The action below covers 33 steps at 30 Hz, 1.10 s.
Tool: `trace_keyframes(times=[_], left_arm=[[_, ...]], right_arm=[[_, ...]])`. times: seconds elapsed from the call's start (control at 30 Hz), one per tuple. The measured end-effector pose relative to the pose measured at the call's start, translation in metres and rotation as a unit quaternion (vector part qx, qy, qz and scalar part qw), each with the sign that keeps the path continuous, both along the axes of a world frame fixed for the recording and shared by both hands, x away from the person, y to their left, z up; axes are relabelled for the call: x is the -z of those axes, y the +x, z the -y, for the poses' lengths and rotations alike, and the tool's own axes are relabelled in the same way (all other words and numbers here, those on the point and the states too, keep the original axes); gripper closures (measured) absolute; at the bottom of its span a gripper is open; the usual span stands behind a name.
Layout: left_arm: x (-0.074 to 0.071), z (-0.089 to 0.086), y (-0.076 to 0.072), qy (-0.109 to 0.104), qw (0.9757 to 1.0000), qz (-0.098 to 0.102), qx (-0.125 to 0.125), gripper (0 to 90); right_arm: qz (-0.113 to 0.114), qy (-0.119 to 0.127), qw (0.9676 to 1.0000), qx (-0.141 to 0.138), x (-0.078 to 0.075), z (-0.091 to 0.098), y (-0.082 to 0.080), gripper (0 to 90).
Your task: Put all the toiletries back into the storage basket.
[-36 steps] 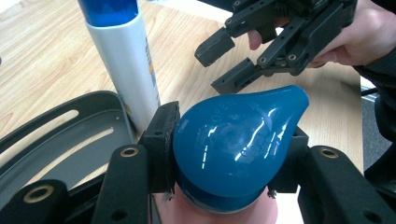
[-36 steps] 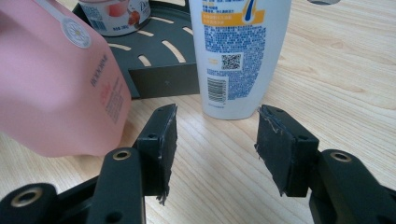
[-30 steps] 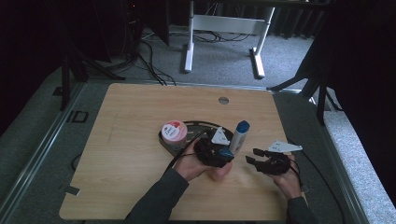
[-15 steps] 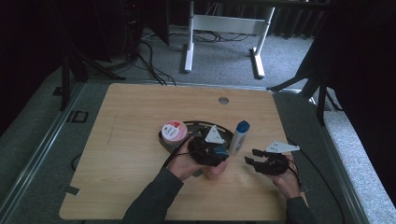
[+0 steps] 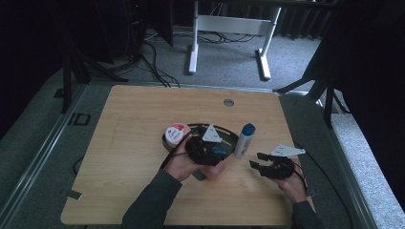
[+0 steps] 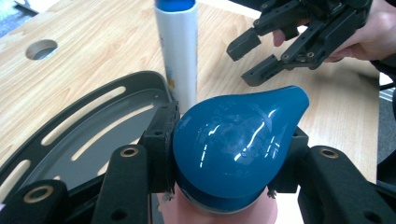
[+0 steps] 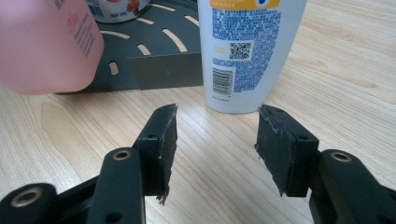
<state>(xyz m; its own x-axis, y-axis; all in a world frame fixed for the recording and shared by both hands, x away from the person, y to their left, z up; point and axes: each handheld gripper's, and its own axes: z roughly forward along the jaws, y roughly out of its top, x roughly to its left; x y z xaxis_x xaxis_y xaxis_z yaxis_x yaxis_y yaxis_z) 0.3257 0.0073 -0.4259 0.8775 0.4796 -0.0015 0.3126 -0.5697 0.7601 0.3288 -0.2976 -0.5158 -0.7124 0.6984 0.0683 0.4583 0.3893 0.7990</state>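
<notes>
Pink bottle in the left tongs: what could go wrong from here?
1. The left tongs grip the pink bottle only at its glossy blue cap; it might slip or twist.
2. The white bottle stands upright right beside the dark tray; swinging the pink bottle could topple it.

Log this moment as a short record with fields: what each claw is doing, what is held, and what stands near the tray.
left claw: shut on the blue cap of the pink bottle
pink bottle: held off the table, beside the tray's edge
right claw: open, nothing between its pads, low over the table
white bottle: upright on the table, blue cap on, just right of the tray and directly ahead of the right claw
tray: dark, slotted, lying flat
round tub: red and white lid, at the tray's left end
</notes>
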Motion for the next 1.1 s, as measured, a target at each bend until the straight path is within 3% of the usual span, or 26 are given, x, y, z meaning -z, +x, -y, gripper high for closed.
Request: trace_keyframes(times=[0.53, 1.1], left_arm=[[0.003, -0.013, 0.014, 0.008, 0.9995, 0.0, -0.031, 53.3], [0.011, -0.014, 0.032, 0.01, 0.9982, -0.013, -0.057, 53.2]], right_arm=[[0.001, 0.0, 1.0, -0.002, 0.0, 0.0, 0.001, 47.5], [0.001, 0.002, 1.0, -0.001, -0.001, 0.001, 0.0, 47.5]])
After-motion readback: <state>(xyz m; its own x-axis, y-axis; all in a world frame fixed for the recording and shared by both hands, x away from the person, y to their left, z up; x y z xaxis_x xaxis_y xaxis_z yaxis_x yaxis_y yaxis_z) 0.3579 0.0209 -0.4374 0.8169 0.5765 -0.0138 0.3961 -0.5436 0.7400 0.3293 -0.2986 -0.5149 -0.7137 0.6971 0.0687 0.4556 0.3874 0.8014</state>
